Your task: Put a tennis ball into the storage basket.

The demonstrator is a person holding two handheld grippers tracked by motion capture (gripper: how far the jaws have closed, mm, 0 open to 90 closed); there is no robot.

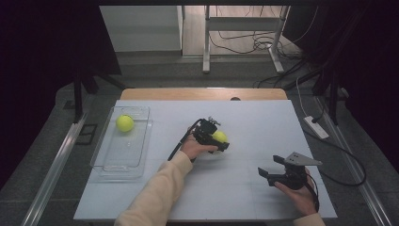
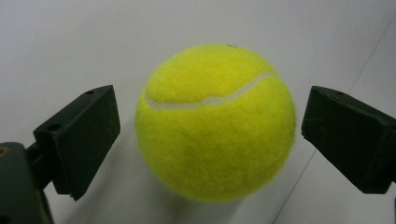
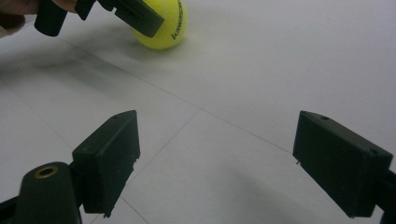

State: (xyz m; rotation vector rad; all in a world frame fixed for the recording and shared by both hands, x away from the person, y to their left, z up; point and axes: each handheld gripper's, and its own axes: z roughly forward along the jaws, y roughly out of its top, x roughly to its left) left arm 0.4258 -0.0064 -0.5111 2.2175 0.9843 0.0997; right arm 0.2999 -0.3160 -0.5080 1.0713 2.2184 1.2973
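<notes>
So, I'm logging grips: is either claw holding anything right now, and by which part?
Nothing is held. The left claw brackets the tennis ball with gaps on both sides; the right claw is open over the table.

The high view looks forward and down from above the person's side, taking in the whole white table [image 1: 244, 188] from well back. The left gripper view rides close, facing down along its jaws at a tennis ball [image 2: 215, 123]. The right gripper view looks low across the tabletop, sharing that ball [image 3: 163, 23] farther off.
</notes>
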